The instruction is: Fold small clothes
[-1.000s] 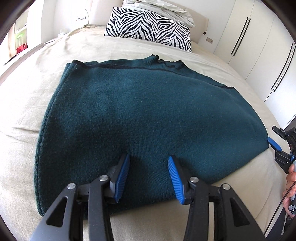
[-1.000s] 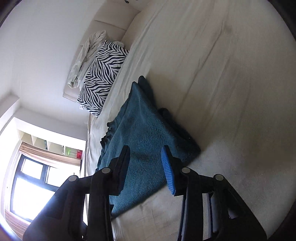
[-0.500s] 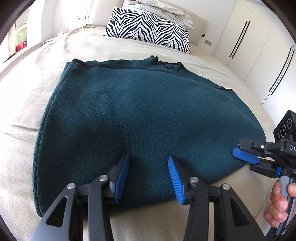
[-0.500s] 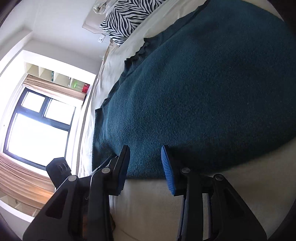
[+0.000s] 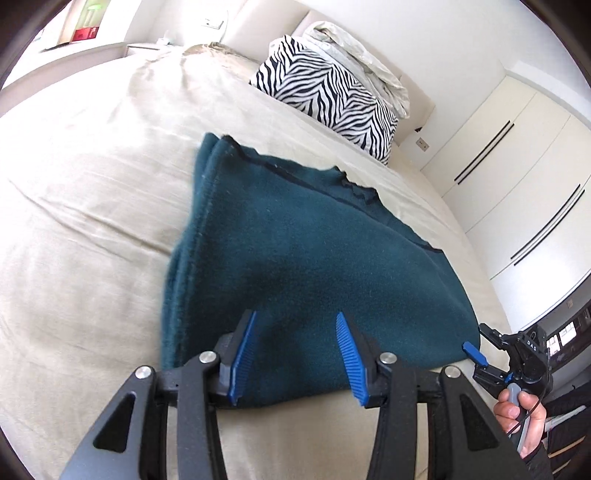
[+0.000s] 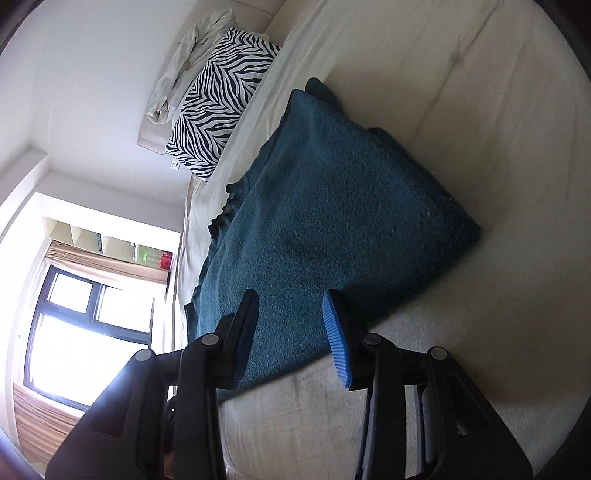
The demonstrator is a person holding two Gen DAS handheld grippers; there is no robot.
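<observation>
Teal sweater (image 5: 295, 258) lies folded flat on the bed (image 5: 92, 184), near edge toward me. My left gripper (image 5: 293, 354) is spread above that edge, pinching nothing. Right gripper (image 6: 290, 332) is opening, empty, at the corner. Risk: grabbing only the top layer, so the fold slides apart.

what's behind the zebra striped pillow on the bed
A crumpled pale cream cloth is bunched behind the black-and-white zebra-striped pillow, against the beige headboard. The pillow covers the cloth's lower part.
</observation>
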